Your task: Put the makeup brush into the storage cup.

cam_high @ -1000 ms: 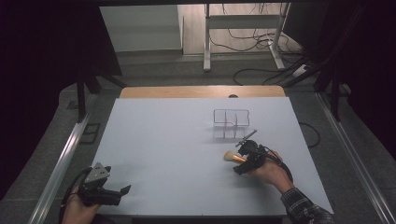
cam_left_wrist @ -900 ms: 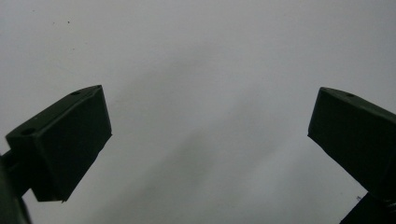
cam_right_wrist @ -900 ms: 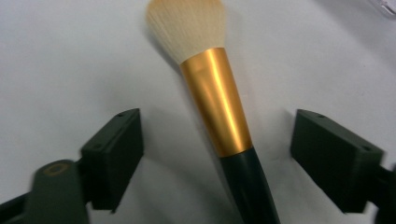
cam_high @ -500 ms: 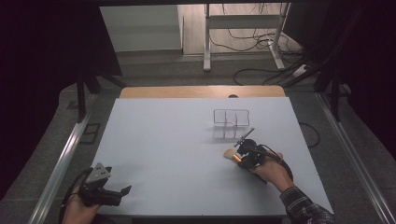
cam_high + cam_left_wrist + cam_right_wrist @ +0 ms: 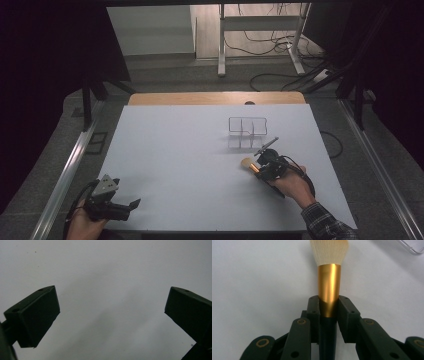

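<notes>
Right tool (image 5: 328, 307) pinching makeup brush (image 5: 329, 290) at gold ferrule; left tool (image 5: 112, 317) spread over table (image 5: 112, 270).

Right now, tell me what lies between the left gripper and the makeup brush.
Nothing: in the high view only bare white table stretches from the left gripper to the makeup brush, which the right gripper clamps by its gold ferrule.

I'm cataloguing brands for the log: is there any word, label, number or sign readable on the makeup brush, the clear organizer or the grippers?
None: no text can be read on the makeup brush, the clear organizer, the right gripper, the left gripper or the table.
</notes>
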Available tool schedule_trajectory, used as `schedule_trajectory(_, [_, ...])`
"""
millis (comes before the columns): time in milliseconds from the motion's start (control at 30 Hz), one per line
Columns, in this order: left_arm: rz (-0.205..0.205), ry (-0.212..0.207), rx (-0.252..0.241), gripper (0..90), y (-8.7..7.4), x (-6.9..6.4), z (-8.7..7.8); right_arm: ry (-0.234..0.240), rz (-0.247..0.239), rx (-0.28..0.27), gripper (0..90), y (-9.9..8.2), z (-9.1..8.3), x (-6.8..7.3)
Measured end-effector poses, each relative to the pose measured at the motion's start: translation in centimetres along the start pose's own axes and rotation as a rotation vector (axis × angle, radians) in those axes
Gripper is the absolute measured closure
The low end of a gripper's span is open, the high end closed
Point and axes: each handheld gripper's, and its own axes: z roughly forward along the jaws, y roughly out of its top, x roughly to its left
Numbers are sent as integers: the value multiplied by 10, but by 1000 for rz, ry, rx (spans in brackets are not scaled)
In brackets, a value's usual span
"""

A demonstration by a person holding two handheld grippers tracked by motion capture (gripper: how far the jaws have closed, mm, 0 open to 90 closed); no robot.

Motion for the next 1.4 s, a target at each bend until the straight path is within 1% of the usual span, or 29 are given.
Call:
schedule_trajectory(233, [1,2,-1,0,0,0,0,-3,13,-37,725,-3,-6,0])
schedule_trajectory(633, [1,1,-1,1,0,0,0,-22,32,-103,726,-5,-17,-1])
schedule_trajectory(867, [2,3,-1,0,0,0,0,-26,31,-147,726,-7,-25,-1])
schedule_trajectory(967, [2,3,-1,1,0,0,0,-31,38,-171,726,-8,-28,-1])
schedule_trajectory(1233, [2,4,-2,1,0,0,0,-34,39,-199,727,-8,-32,-2])
schedule_trajectory(1400, [2,4,-2,0,0,0,-1,-40,39,-234,727,-8,-37,-2])
